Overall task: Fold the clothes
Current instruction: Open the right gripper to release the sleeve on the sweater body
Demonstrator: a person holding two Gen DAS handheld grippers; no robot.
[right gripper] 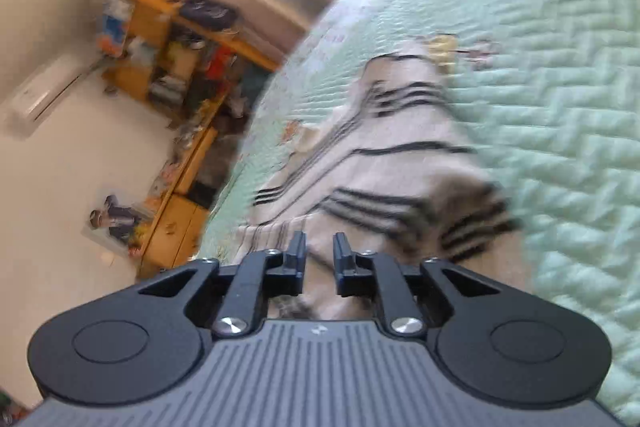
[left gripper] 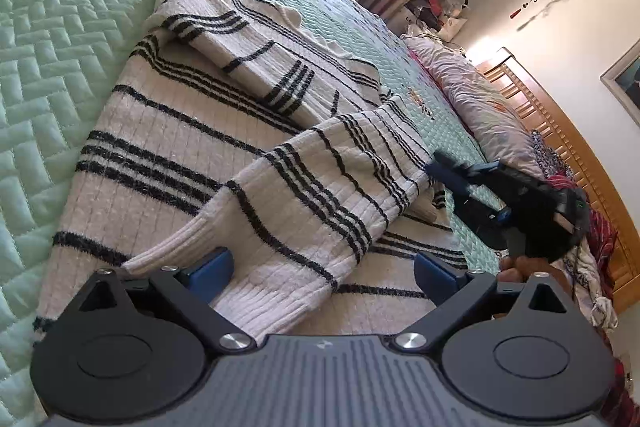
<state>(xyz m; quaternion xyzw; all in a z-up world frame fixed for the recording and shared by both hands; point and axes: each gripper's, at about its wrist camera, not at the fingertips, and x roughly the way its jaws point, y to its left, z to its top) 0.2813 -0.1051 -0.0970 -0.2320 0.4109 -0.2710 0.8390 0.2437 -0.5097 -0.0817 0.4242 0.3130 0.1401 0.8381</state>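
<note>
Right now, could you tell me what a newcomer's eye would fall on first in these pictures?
First, the cream sweater with black stripes, spread on the green quilt, one sleeve folded across it. That sleeve's cuff lies between the wide-open fingers of the left gripper. The right gripper reaches in at the sweater's right edge, jaws nearly closed.

So what we're seeing: the sweater (left gripper: 208, 131) is a chunky ribbed knit, cream with fuzzy dark stripes, soft and matt. The bedspread (left gripper: 52, 39) under it is quilted cloth with a slight satin sheen, stitched in a zigzag pattern. The left tool (left gripper: 322, 269) looks like matt black plastic with shiny metal screws and smooth blue pads (left gripper: 210, 273). The headboard (left gripper: 568, 131) is glossy varnished wood.
</note>
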